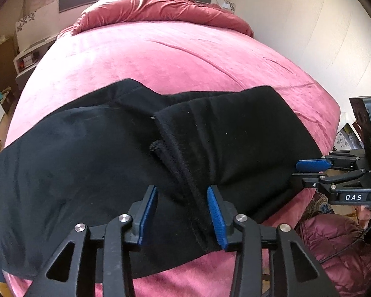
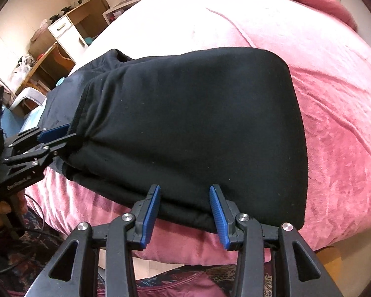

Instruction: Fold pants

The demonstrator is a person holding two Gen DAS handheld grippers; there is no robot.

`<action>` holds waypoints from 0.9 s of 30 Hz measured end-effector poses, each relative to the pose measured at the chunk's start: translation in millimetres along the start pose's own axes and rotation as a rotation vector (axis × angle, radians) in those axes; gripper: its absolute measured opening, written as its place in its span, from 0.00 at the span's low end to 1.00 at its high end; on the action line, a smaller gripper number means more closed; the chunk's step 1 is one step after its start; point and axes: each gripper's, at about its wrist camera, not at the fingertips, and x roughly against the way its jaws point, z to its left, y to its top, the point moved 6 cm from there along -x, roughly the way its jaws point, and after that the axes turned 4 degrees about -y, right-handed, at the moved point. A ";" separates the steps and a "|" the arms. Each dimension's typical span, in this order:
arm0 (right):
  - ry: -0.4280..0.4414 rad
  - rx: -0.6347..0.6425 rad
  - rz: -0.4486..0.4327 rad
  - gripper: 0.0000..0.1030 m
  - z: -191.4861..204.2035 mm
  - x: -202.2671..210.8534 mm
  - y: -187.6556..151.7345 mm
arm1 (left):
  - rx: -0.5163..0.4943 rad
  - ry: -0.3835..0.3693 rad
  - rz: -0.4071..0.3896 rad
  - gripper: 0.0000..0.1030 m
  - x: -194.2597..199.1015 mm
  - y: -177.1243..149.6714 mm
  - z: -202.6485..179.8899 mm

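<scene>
We see the black fleece pants [image 1: 111,148] lying across the near part of the pink velvet-covered bed [image 1: 173,57], their right end folded back over the middle. Behind them, at the bed's far end, a crumpled pink duvet [image 1: 155,7] lies heaped. Our left tool [image 1: 183,212] hangs over the pants' near edge; our right tool [image 2: 184,212] sits to its right, over the folded part's near edge. A wooden desk [image 2: 61,37] stands left of the bed.

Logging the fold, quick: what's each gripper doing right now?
Left gripper: open, pads astride the black pants, not pressing.
Right gripper: open over the pants' near edge.
</scene>
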 end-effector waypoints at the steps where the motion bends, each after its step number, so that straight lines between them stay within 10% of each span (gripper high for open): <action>1: -0.004 0.003 -0.003 0.41 1.7 2.6 1.4 | 0.003 0.006 -0.005 0.43 3.0 -0.8 2.1; 11: -0.022 0.061 -0.053 0.41 23.8 15.0 21.8 | 0.070 0.046 -0.016 0.54 40.3 -11.6 43.9; 17: 0.127 0.090 -0.069 0.41 62.8 13.5 39.5 | 0.265 0.015 -0.038 0.65 67.0 -21.0 94.5; 27: 0.152 0.346 -0.013 0.39 141.5 -29.7 38.9 | 0.467 0.160 -0.101 0.65 130.4 -49.1 195.7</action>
